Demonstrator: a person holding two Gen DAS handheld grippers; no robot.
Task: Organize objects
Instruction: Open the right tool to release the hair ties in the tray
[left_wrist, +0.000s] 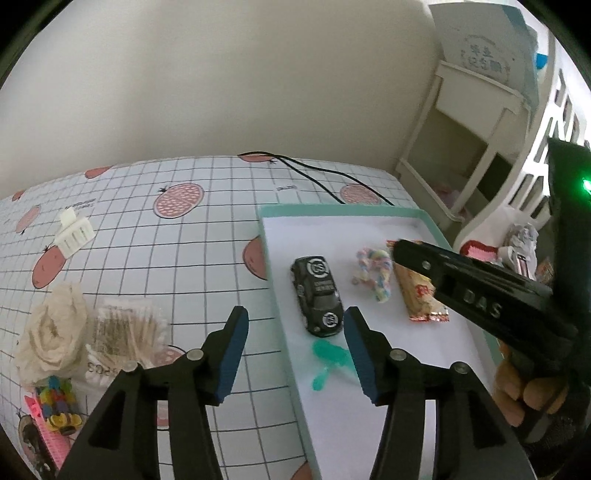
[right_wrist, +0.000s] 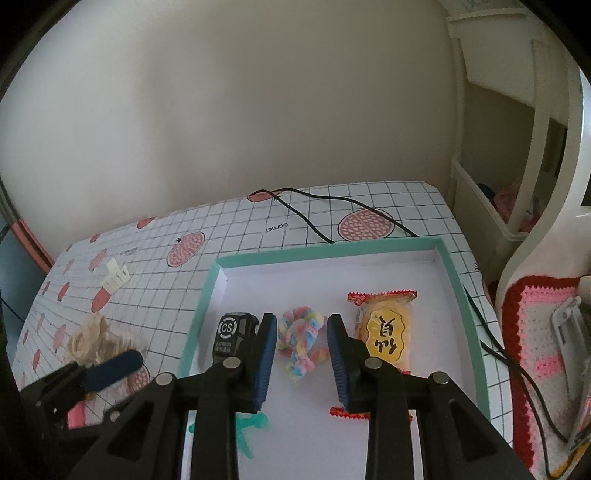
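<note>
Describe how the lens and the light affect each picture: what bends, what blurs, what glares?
Left wrist view: dark corners frame a round image, the grid tablecloth bows, and the cotton swabs near the edge look smeared. Right wrist view: the same rounded frame, the green tray rim curves, light is soft with faint shadows, and the snack packet shows no harsh glare.

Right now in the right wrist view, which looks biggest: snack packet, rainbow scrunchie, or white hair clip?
1. Snack packet
2. Rainbow scrunchie, a bit smaller
3. White hair clip, smallest, though it lies farther away, so its true size is unsure.
</note>
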